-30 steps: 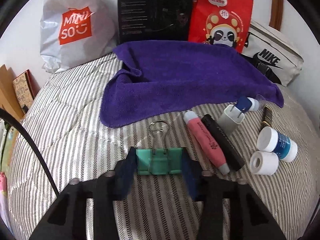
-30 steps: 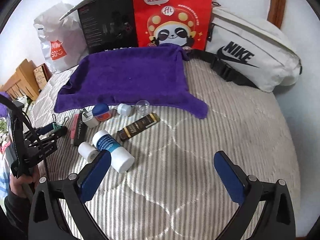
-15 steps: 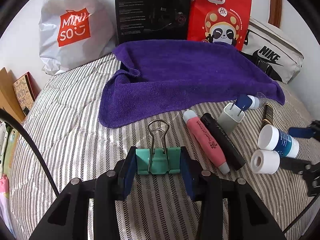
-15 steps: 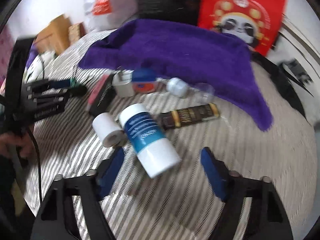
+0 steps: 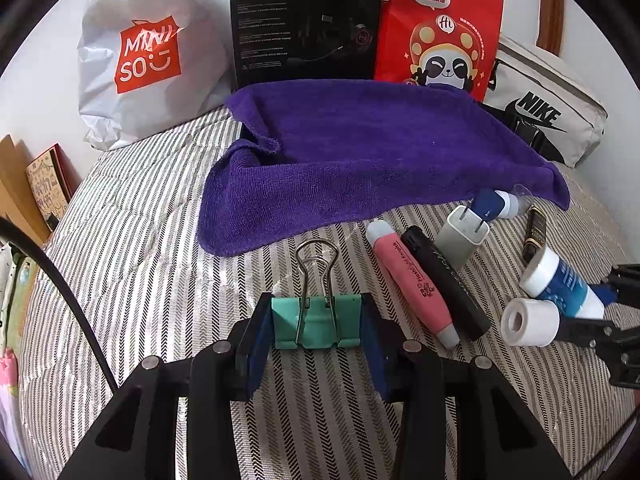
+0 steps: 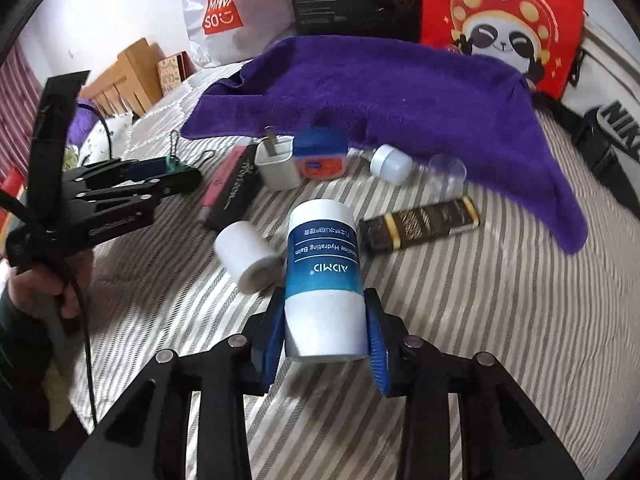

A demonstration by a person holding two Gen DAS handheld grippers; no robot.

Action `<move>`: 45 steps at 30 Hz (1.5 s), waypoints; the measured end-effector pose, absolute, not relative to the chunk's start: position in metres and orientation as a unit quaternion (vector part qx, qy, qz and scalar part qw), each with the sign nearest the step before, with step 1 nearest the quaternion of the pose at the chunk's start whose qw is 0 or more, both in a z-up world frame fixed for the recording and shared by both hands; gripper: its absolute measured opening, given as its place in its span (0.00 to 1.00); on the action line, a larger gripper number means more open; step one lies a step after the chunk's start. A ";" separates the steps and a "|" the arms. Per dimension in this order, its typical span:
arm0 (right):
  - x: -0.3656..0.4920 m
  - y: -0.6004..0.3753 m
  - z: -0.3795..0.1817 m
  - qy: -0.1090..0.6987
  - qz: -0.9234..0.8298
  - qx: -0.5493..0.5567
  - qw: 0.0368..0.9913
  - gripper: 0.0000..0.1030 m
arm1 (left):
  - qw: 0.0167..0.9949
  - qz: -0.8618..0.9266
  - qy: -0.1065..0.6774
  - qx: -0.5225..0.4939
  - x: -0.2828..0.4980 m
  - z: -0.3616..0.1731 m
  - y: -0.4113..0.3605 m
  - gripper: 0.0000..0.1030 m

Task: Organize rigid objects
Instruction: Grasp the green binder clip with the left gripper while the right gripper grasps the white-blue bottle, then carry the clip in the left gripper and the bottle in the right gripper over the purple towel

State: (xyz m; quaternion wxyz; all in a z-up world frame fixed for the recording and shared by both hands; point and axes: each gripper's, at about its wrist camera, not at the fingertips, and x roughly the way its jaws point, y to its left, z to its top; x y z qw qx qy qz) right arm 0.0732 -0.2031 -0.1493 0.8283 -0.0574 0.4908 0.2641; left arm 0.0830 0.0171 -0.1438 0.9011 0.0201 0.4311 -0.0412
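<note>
Fingers (image 6: 372,340) of the right gripper (image 6: 325,332), wide apart a second ago, are closing around the blue-and-white bottle (image 6: 322,276) lying on the bed (image 6: 500,320), so it can be lifted soon, while the left gripper (image 5: 316,332) stays clamped on the green clip (image 5: 316,322).

- The blue jar (image 5: 486,204) at one o'clock in the left wrist view is half hidden behind the charger's (image 5: 464,236) prongs.
- The Nike bag (image 6: 612,92) is cut off at three o'clock in the right wrist view.
- The clear cap (image 6: 448,170) is blurred.
</note>
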 end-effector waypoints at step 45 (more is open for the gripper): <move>0.099 -0.265 -0.102 0.450 0.175 0.014 0.876 0.36 | 0.912 -0.042 0.407 -0.025 0.077 -0.078 0.026 0.38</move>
